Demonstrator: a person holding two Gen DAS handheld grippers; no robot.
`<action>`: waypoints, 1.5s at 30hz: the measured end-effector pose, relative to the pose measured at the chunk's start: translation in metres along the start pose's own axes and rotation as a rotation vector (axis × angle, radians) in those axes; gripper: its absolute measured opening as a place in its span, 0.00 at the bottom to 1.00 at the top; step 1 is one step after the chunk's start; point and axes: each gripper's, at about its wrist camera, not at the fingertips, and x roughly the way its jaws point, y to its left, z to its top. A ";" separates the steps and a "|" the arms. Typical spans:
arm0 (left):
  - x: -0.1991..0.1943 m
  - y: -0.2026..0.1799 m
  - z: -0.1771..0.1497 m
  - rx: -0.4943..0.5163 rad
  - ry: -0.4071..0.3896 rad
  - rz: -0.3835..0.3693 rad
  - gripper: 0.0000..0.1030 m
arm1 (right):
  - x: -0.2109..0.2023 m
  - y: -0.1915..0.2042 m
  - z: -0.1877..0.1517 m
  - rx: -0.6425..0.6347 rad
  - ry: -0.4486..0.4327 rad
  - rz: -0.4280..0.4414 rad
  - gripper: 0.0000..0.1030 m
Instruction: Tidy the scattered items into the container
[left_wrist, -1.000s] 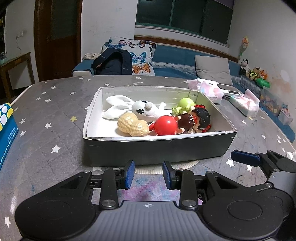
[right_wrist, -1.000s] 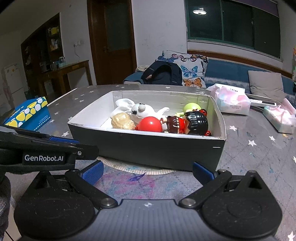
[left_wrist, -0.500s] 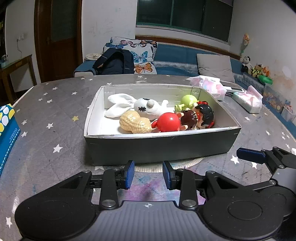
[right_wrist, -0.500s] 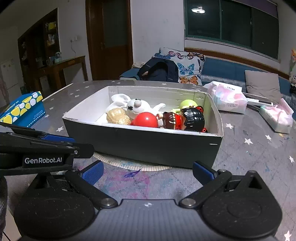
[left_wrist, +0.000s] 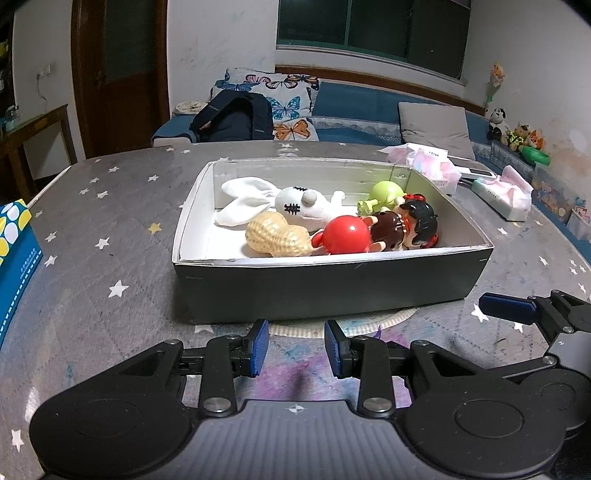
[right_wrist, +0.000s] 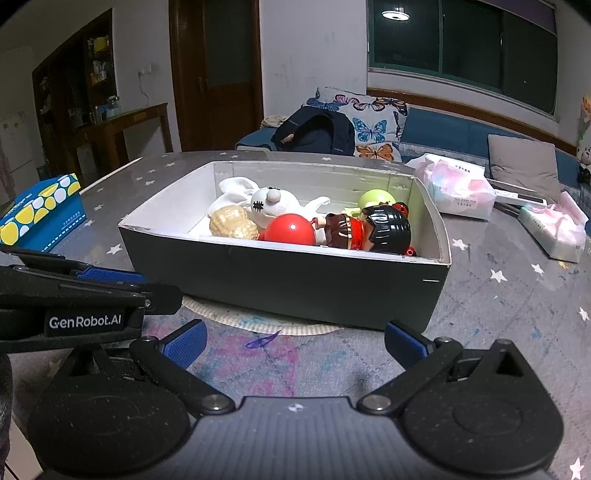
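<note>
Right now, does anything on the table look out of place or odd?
Nothing stands out. The toys, among them the white rabbit, peanut and red ball, lie inside the grey box. Two tissue packs lie beside it.

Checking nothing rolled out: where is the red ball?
In both wrist views the red ball lies inside the box, against its near wall, between the peanut toy and the brown-haired doll.

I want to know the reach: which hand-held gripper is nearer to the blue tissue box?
Left. The left hand-held gripper is before the toy box, on the blue tissue box's side; the right hand-held gripper is farther over.
</note>
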 end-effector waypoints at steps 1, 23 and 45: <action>0.001 0.000 0.000 0.000 0.002 0.001 0.34 | 0.001 0.000 0.000 0.000 0.001 0.000 1.00; 0.014 0.004 0.000 0.001 0.022 0.012 0.34 | 0.020 0.000 -0.002 0.008 0.038 0.008 1.00; 0.021 0.003 0.002 0.007 0.009 0.001 0.32 | 0.029 0.002 -0.001 0.004 0.043 0.033 1.00</action>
